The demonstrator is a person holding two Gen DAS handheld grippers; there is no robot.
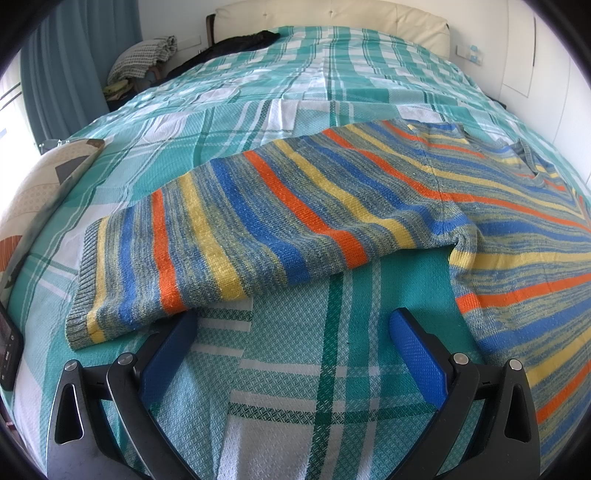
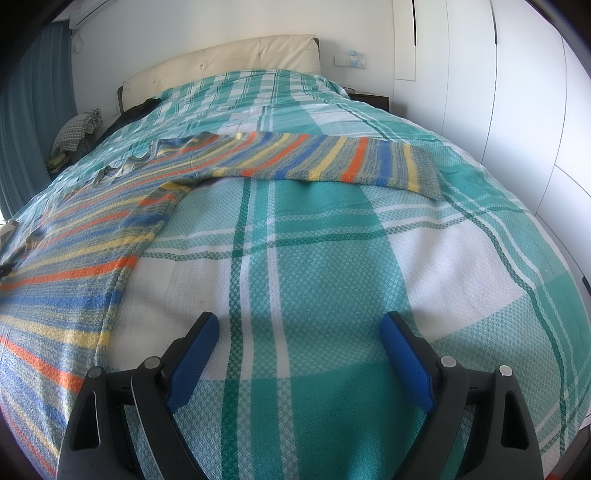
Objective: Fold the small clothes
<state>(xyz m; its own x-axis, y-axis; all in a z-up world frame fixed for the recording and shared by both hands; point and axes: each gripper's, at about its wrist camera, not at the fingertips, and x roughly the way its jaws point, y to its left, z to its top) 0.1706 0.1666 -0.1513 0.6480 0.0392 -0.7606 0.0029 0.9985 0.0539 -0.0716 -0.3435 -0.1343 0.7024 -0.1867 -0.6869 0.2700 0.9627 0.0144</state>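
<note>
1. A bed (image 2: 332, 258) with a teal, green and white plaid cover (image 1: 295, 369) stretches ahead of the hand-held gripper.
2. At its far end stands a cream padded headboard (image 1: 332, 18).
3. A dark garment (image 1: 236, 44) lies far ahead to the left, near the headboard.
4. A checked bundle (image 1: 144, 59), perhaps a folded blanket, sits beyond the bed's left edge.
5. Blue curtains (image 1: 74, 62) hang further left.
6. White wardrobe panels (image 2: 517, 110) line the right side.
7. A wall switch plate (image 2: 351, 61) is right of the headboard.
</note>
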